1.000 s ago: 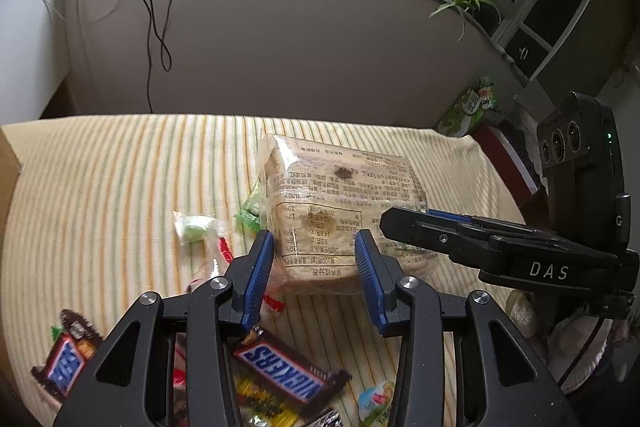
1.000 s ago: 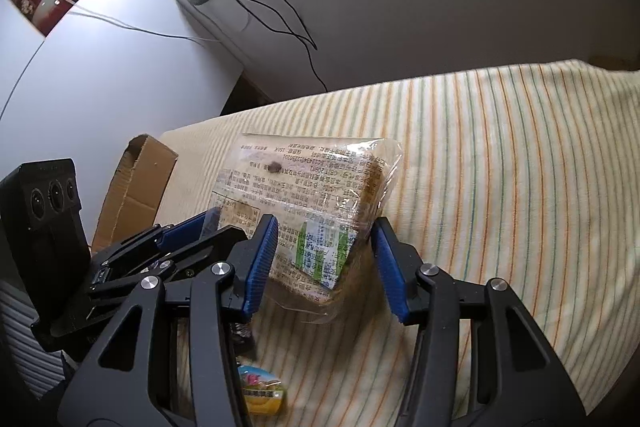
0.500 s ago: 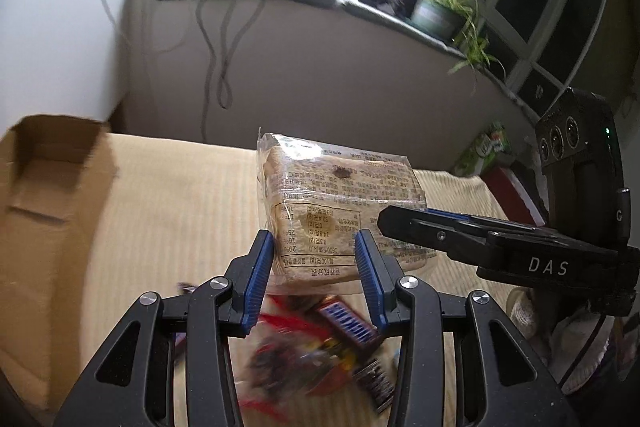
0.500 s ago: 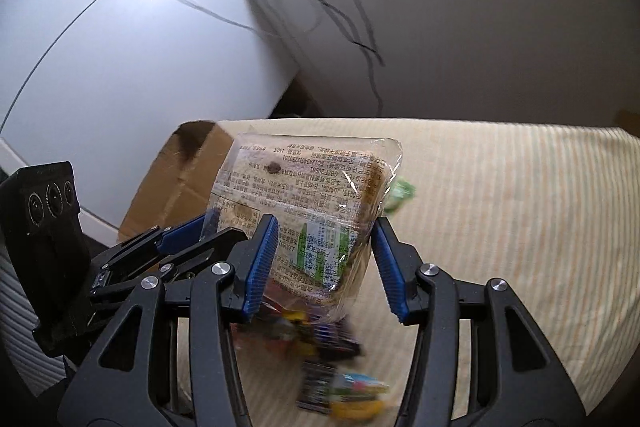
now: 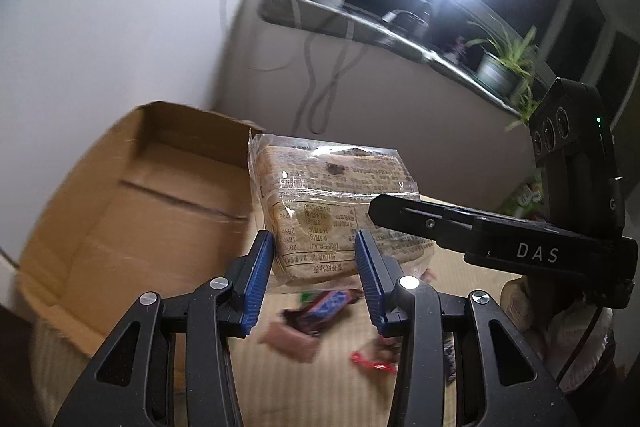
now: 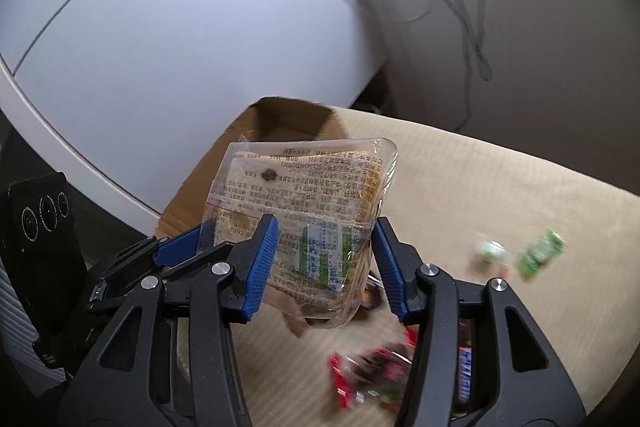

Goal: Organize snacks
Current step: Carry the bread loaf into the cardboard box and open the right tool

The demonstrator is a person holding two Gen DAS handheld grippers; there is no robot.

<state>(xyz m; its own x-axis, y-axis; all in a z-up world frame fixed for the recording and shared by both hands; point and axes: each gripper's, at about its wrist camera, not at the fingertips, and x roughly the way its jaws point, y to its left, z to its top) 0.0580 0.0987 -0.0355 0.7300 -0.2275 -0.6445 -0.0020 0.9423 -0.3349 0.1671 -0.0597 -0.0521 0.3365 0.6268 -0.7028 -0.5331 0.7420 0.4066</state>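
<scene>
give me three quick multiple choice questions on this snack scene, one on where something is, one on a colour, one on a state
1. Where is the cardboard box relative to the bread pack in the left wrist view?
A. left of it
B. right of it
C. on top of it

2. What colour are the pads on the left hand-held gripper?
A. red
B. blue
C. yellow

3. What is the state of the bread pack?
A. lying on the striped cloth
B. inside the box
C. held in the air by both hand-held grippers

Answers: 1 A, the box fills the left side. 2 B, both pads are blue. 3 C, the right hand-held gripper also clamps it, candy bars below.
</scene>
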